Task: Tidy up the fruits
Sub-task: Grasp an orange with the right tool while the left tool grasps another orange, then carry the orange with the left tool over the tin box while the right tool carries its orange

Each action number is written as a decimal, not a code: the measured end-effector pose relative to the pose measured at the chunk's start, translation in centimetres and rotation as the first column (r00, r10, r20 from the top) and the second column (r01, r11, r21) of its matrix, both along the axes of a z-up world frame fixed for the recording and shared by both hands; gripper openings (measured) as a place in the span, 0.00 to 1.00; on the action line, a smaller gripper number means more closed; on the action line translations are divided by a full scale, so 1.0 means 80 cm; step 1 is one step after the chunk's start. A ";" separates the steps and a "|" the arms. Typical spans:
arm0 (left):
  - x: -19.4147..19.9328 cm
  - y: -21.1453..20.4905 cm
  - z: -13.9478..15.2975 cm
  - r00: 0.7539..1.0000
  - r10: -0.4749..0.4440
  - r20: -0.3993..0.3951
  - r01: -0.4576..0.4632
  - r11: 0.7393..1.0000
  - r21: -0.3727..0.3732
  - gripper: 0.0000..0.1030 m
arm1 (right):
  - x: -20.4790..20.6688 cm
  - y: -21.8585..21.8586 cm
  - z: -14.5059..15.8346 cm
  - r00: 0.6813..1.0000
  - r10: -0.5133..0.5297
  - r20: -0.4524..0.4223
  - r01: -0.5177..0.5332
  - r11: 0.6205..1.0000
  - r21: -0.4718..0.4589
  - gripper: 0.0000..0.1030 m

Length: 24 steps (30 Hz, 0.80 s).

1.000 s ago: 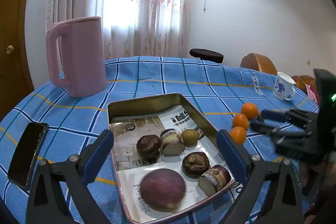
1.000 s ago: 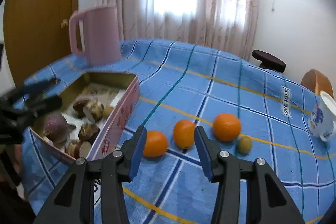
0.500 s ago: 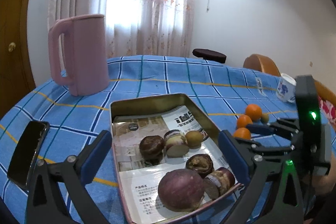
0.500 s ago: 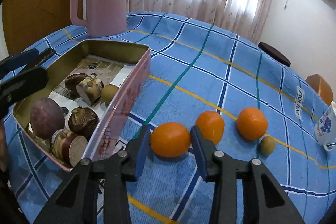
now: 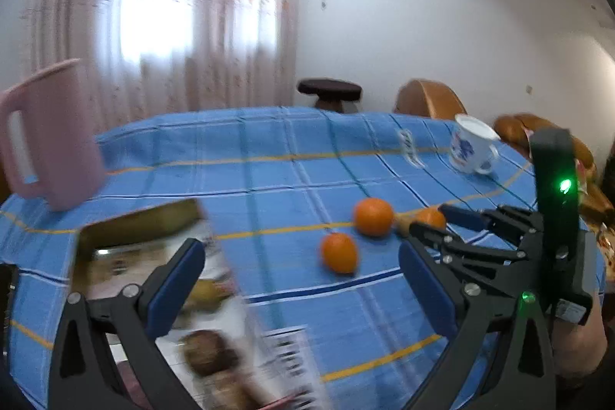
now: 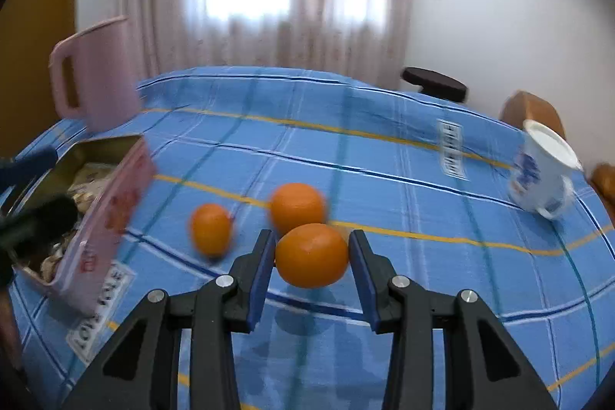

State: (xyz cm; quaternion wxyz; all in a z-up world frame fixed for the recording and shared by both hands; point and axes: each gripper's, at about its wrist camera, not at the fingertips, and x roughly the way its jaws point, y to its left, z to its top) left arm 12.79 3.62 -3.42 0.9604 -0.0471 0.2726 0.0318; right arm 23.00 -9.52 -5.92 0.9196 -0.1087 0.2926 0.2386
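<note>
Right hand-held gripper (image 6: 311,256) clamped on an orange (image 6: 311,255), pads pressing its left and right flanks at about the widest line. Appears lifted just clear of the surface (image 6: 384,156), shadow directly beneath. Two more oranges (image 6: 210,228) (image 6: 298,204) resting on the blue checked cloth just behind it, near each other, apart from the held one. Tin tray (image 6: 111,202) with the other fruit off to the left, well short of the held orange.

Left hand-held gripper (image 5: 303,279) wide apart, nothing between the pads, hovering between tray edge and loose oranges.

Handling guess: light, round, firm but slightly yielding peel, a bit waxy. Likely to roll or squirt out if pinched off-centre. Best hold across the equator as now, moderate squeeze only; too hard bruises or splits the skin. Keep level and slow on the way to the tray; set down low, since a dropped one would roll.

Frames blurred; exact pad contact area hard to confirm.
</note>
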 end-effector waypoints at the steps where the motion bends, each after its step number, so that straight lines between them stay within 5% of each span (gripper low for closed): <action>1: 0.008 -0.008 -0.002 1.000 -0.007 -0.009 0.008 1.000 0.006 1.00 | 0.004 -0.010 0.000 1.000 -0.021 -0.001 0.021 1.000 0.009 0.40; 10: 0.088 -0.034 -0.052 0.981 -0.003 -0.194 -0.002 1.000 -0.024 0.83 | 0.015 -0.057 0.004 0.997 -0.073 -0.010 0.073 0.993 0.093 0.40; 16: 0.108 -0.028 -0.068 0.959 -0.030 -0.282 0.009 0.997 -0.076 0.58 | 0.012 -0.053 0.005 0.999 -0.048 -0.004 0.048 0.995 0.089 0.41; 17: 0.111 -0.026 -0.072 0.954 -0.038 -0.298 0.011 0.996 -0.092 0.46 | 0.012 -0.051 0.003 0.999 -0.046 -0.004 0.046 0.995 0.084 0.41; 19: 0.110 -0.023 -0.072 0.956 -0.044 -0.289 0.009 0.993 -0.121 0.36 | 0.012 -0.051 0.004 0.999 -0.041 0.002 0.041 0.996 0.085 0.41; 24: 0.096 -0.024 -0.062 0.971 -0.068 -0.229 0.038 0.991 -0.130 0.35 | 0.005 -0.056 0.008 0.999 -0.033 0.031 0.030 0.993 0.115 0.41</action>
